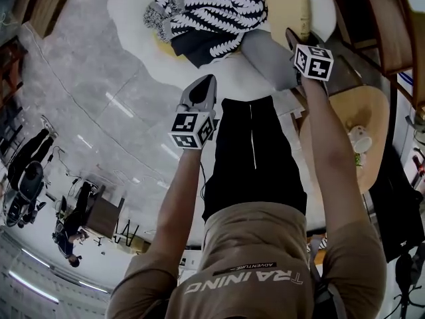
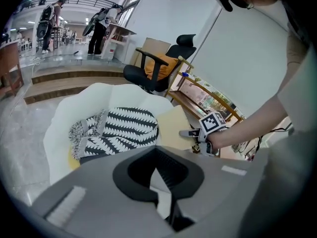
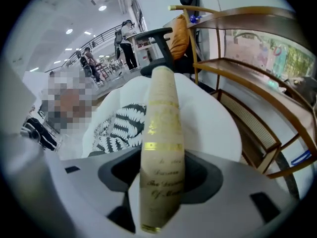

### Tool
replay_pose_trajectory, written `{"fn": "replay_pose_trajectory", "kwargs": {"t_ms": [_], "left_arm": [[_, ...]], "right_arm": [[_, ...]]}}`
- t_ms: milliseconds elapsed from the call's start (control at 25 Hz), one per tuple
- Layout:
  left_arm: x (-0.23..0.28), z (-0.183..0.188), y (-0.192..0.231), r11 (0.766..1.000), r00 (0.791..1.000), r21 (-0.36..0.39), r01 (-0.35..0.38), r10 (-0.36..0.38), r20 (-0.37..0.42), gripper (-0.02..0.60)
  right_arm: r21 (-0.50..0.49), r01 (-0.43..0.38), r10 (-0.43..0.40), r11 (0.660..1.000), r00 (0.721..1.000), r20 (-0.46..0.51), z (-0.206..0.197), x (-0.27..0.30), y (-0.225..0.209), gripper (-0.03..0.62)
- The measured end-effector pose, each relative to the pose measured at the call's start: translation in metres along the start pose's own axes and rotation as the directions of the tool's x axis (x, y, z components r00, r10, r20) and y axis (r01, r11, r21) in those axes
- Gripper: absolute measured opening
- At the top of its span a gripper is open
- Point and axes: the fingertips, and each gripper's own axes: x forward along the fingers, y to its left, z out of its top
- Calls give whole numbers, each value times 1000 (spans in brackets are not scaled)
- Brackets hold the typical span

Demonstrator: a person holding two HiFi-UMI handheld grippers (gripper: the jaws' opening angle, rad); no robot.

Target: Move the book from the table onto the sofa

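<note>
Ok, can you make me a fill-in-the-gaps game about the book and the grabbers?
1. The right gripper grips a cream ___.
2. The lettering on its spine is ___.
3. The sofa beyond it is ___.
4. The left gripper holds ___.

Missing words: book; gold; white; nothing.

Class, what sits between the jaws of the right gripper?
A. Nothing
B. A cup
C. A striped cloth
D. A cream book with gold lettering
D: in the right gripper view, the cream book stands spine-on, clamped between the jaws of the right gripper.
</note>
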Motion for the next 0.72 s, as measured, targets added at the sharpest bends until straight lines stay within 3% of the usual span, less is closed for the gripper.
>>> {"fn": "replay_pose_trajectory", "kwargs": {"t_ms": [360, 720], "left_arm": [[-1, -2, -14, 998, 999, -51, 29, -27, 45, -9], [-24, 1, -19, 999, 998, -32, 19, -18, 57, -9]], "right_arm": [[-25, 144, -144, 989, 989, -30, -29, -21, -39, 218], [-30, 141, -141, 990, 990, -22, -35, -51, -28, 218]]}}
